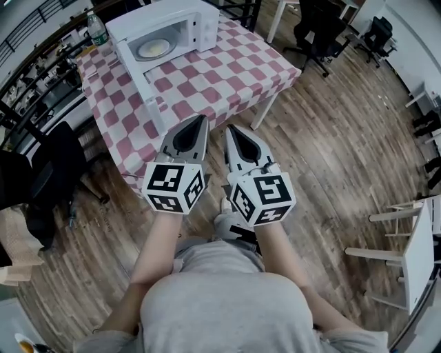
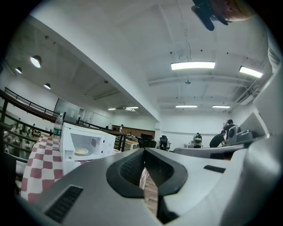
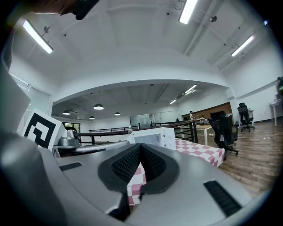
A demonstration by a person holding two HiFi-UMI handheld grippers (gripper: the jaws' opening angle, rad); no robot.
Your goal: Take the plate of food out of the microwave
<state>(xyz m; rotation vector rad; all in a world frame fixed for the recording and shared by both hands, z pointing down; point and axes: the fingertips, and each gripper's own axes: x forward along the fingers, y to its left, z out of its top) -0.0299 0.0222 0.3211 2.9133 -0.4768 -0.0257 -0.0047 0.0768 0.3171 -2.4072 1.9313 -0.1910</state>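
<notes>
plate of food (image 1: 153, 48) inside open microwave (image 1: 162, 17), on checked table (image 1: 227, 69). lies ahead-left, well apart from both grippers. left gripper (image 1: 202, 119) nearer; right gripper (image 1: 230, 129) beside it. both jaws closed, empty.

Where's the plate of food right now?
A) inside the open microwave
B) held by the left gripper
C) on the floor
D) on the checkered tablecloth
A: the plate sits inside the microwave, whose door stands open, while the left gripper and the right gripper are both shut and empty.
</notes>
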